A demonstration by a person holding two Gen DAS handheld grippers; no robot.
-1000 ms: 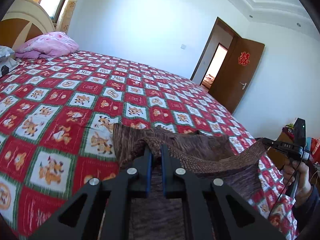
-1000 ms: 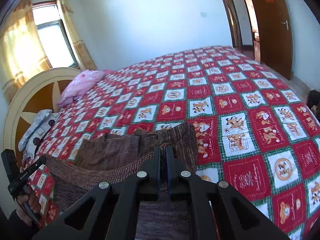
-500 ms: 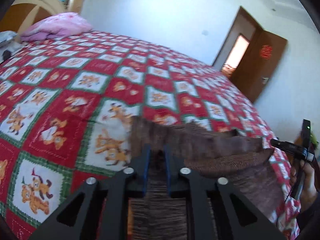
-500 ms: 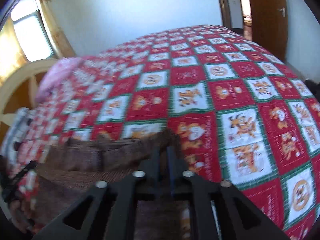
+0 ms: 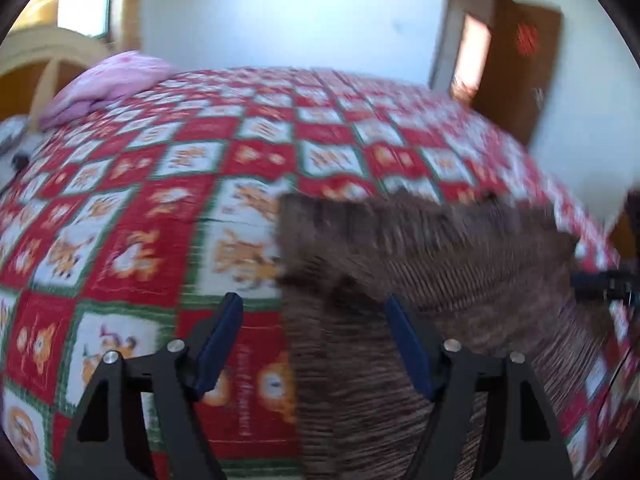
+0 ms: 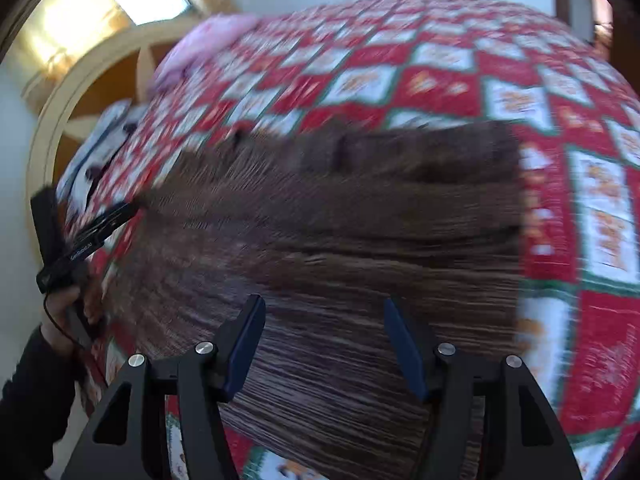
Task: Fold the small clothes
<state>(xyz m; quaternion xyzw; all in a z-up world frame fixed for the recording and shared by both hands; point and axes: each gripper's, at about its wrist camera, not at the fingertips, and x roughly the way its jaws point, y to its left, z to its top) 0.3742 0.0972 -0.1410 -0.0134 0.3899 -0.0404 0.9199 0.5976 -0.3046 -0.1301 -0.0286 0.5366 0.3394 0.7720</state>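
- Brown ribbed knit garment is seen lying flat on the bed, near its close edge, with a folded-over layer along the far side.
- Bed is covered by a quilt of red and white squares with green borders; prints are blurred.
- Left tongs are recorded as standing wide, the jaws having just been opening; the garment's left edge lies under the gap, but neither blue pad presses on it.
- Right tongs are likewise wide, jaws having just been opening; knit fabric is seen beneath and between the pads, not gripped.
- In the right wrist view the left tongs and the hand holding them are seen at the garment's left end; contact with the fabric cannot be told.
- Pink pillow is noted at the head of the bed, against a cream and wood headboard.
- Brown door stands open in the far wall.
- No containers are in view; both views are motion-blurred.
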